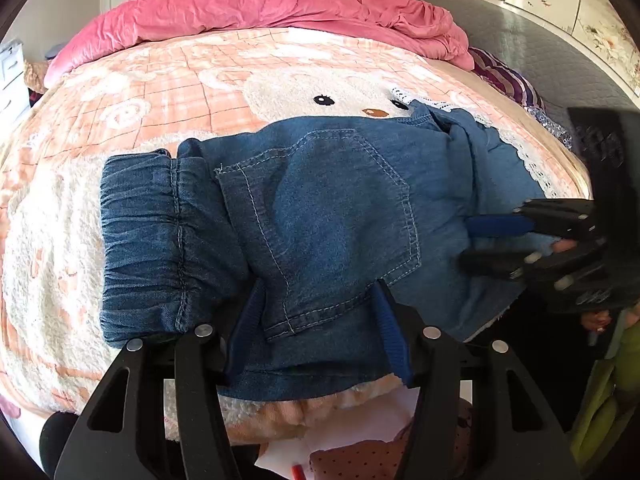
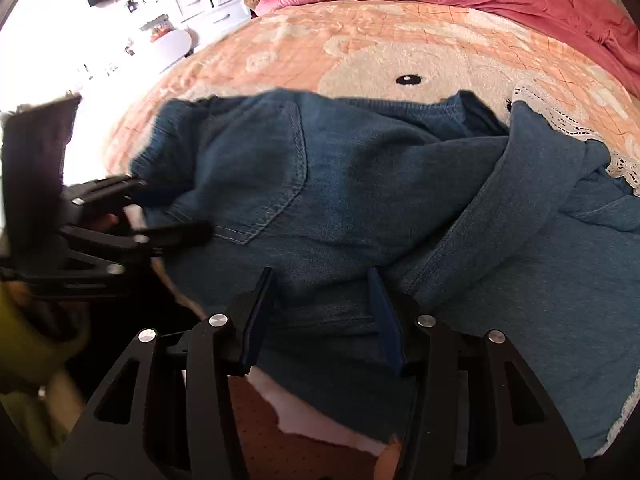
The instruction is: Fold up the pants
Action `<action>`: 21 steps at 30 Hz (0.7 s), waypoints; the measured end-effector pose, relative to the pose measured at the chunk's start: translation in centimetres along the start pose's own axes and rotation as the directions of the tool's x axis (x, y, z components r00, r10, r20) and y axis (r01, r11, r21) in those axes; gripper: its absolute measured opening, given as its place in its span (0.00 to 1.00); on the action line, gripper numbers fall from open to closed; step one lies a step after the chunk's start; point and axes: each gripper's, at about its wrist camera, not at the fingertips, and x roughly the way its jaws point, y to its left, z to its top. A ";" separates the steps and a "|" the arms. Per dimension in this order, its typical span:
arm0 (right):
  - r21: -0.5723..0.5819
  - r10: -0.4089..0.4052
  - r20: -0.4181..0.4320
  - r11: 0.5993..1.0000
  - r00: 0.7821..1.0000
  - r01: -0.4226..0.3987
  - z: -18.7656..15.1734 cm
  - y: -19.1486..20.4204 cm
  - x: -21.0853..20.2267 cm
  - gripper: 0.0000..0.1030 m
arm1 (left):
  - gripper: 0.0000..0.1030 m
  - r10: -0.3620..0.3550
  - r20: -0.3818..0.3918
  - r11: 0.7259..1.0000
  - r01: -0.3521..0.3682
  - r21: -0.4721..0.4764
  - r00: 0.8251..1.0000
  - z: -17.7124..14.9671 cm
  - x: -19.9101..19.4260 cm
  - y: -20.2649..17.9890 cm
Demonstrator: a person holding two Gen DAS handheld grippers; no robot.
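Note:
Blue denim pants (image 1: pixel 332 220) lie across the bed, with the elastic waistband (image 1: pixel 140 240) at the left and the lace-trimmed legs (image 2: pixel 540 240) folded over at the right. My left gripper (image 1: pixel 316 320) stands open over the near edge below the back pocket (image 1: pixel 320 208), denim lying flat between its blue pads (image 1: pixel 244 328). It shows again at the left edge of the right wrist view, left gripper (image 2: pixel 176 210). My right gripper (image 2: pixel 320 312) is open too, its pads apart with the pants' near edge between them. In the left wrist view, the right gripper (image 1: pixel 466 242) reaches in from the right.
A peach bear-print blanket (image 1: pixel 160 92) covers the bed. A crumpled pink quilt (image 1: pixel 260 8) lies along its far side, with a striped pillow (image 1: pixel 508 76) and a grey headboard (image 1: pixel 520 32) at the right. White drawers (image 2: pixel 212 0) stand beyond the bed. A yellow-green sleeve (image 1: pixel 608 400) is close by.

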 end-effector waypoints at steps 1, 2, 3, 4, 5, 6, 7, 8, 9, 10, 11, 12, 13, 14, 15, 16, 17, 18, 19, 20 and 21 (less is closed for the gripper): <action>0.019 0.016 0.024 1.000 1.000 -0.017 0.1 -0.3 -0.9 0.40 | 0.53 0.001 0.007 1.000 -0.001 -0.004 1.000 0.0 -0.2 0.0; 0.035 0.021 0.057 0.999 0.998 -0.023 0.2 -0.6 -2.0 0.40 | 0.53 0.001 0.015 1.000 -0.001 -0.004 1.000 0.2 -0.5 0.0; 0.046 0.014 0.080 0.999 0.997 -0.017 0.5 -1.0 -2.9 0.41 | 0.53 0.002 0.023 1.000 -0.002 -0.002 1.000 0.2 -0.8 -0.2; 0.059 -0.003 0.101 0.998 0.995 -0.003 0.5 -1.4 -3.8 0.42 | 0.53 0.001 0.031 1.000 -0.001 0.000 1.000 0.3 -1.3 -0.3; 0.078 -0.027 0.124 0.997 0.992 0.018 0.4 -2.1 -4.8 0.43 | 0.54 -0.010 0.047 1.000 0.010 0.004 0.999 0.4 -2.0 -0.6; 0.094 -0.051 0.143 0.995 0.988 0.038 0.3 -2.7 -5.8 0.45 | 0.54 -0.024 0.060 1.000 0.023 0.009 0.998 0.5 -2.7 -0.9; 0.105 -0.066 0.154 0.993 0.986 0.050 0.3 -3.4 -6.4 0.47 | 0.54 -0.032 0.071 0.999 0.031 0.016 0.997 0.6 -3.3 -1.2; 0.122 -0.090 0.165 0.990 0.982 0.070 0.5 -4.3 -7.0 0.48 | 0.54 -0.035 0.086 0.999 0.033 0.026 0.996 0.8 -4.0 -1.6; 0.136 -0.112 0.170 0.987 0.979 0.089 0.6 -4.9 -7.4 0.51 | 0.54 -0.037 0.097 0.999 0.034 0.034 0.995 1.0 -4.5 -2.0; 0.149 -0.130 0.174 0.983 0.976 0.104 0.8 -5.5 -7.8 0.51 | 0.55 -0.044 0.106 0.998 0.040 0.039 0.993 1.3 -5.0 -2.4; 0.167 -0.153 0.182 0.978 0.971 0.123 1.0 -6.1 -8.3 0.52 | 0.59 -0.057 0.115 0.998 0.052 0.043 0.992 1.7 -5.4 -3.0; 0.179 -0.166 0.188 0.975 0.968 0.132 1.4 -6.8 -8.5 0.55 | 0.62 -0.070 0.123 0.997 0.064 0.049 0.990 2.1 -5.7 -3.5; 0.189 -0.174 0.195 0.972 0.965 0.137 1.8 -7.3 -8.6 0.58 | 0.62 -0.082 0.130 0.995 0.075 0.058 0.988 2.4 -5.8 -4.1; 0.193 -0.188 0.202 0.970 0.961 0.149 2.2 -7.6 -8.9 0.59 | 0.62 -0.091 0.130 0.994 0.082 0.070 0.987 2.8 -5.9 -4.9; 0.191 -0.204 0.205 0.968 0.957 0.165 2.6 -7.8 -9.0 0.61 | 0.62 -0.097 0.128 0.993 0.088 0.077 0.987 3.1 -5.9 -5.5; 0.187 -0.219 0.206 0.966 0.954 0.181 2.9 -8.0 -9.2 0.62 | 0.62 -0.102 0.128 0.993 0.092 0.079 0.987 3.3 -5.9 -5.9; 0.185 -0.227 0.206 0.964 0.952 0.190 3.1 -8.0 -9.3 0.62 | 0.63 -0.089 0.129 0.994 0.079 0.079 0.988 3.5 -5.9 -6.3; 0.182 -0.230 0.206 0.964 0.951 0.194 3.3 -8.1 -9.4 0.63 | 0.63 -0.062 0.134 0.995 0.052 0.082 0.989 3.5 -5.9 -6.5; 0.179 -0.227 0.206 0.965 0.952 0.192 3.6 -8.0 -9.6 0.66 | 0.63 -0.016 0.147 0.996 0.004 0.084 0.989 3.5 -5.9 -6.6; 0.171 -0.226 0.206 0.966 0.952 0.193 3.9 -8.1 -9.5 0.67 | 0.63 -0.006 0.149 0.997 -0.006 0.078 0.989 3.5 -5.8 -6.4; 0.165 -0.228 0.203 0.967 0.952 0.196 4.5 -8.3 -9.1 0.67 | 0.63 -0.027 0.146 0.997 0.017 0.069 0.989 3.6 -5.8 -6.2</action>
